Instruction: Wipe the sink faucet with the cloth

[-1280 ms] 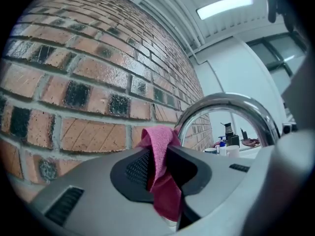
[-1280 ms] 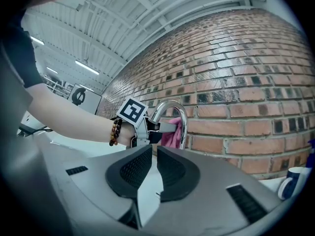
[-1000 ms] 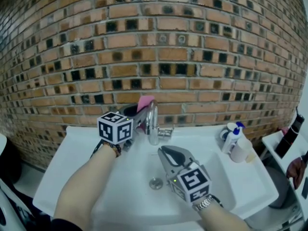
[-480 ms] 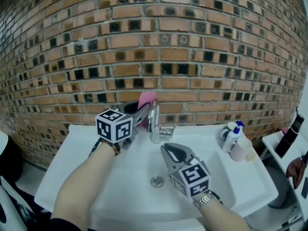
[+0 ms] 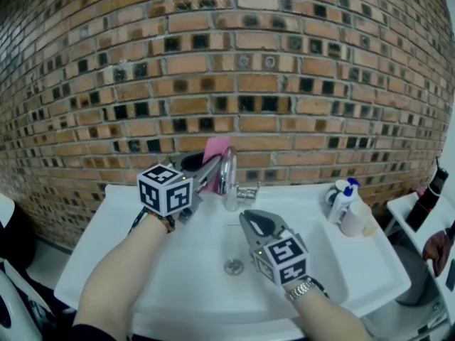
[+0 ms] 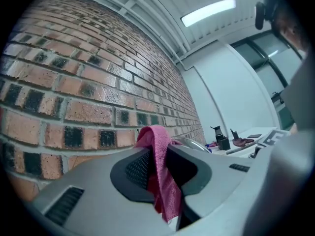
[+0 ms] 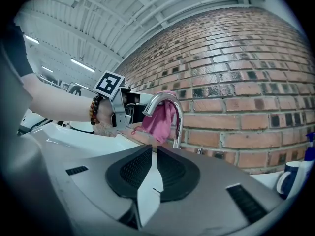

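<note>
At the back of the white sink [image 5: 106, 215], against the brick wall [image 5: 234, 84]: curved chrome faucet [image 5: 227, 177], upright. Just behind its arch, toward the left, pink cloth [image 5: 215, 150], pinched in the left gripper [image 5: 211, 168]. Jaws narrow, closed on the cloth. Seen from the left gripper view: one fold standing up above the jaw tips, the rest hanging down between the pads [image 6: 139, 168]. Seen from the right gripper view: cloth bunched behind the bend of the spout, close against it; touching or just short of it, cannot tell which. Beaded bracelet [image 7: 93, 111] on the left wrist.

Over the basin, in front of the faucet and above the drain [image 5: 233, 266]: right gripper [image 5: 250, 221], pointing toward the faucet, well clear of it. Jaws drawn together to a thin slit, nothing between them.

Off to the right, on the sink's rim: bottle with a blue pump [image 5: 344, 201], white cup [image 5: 353, 224] just beside it.
</note>
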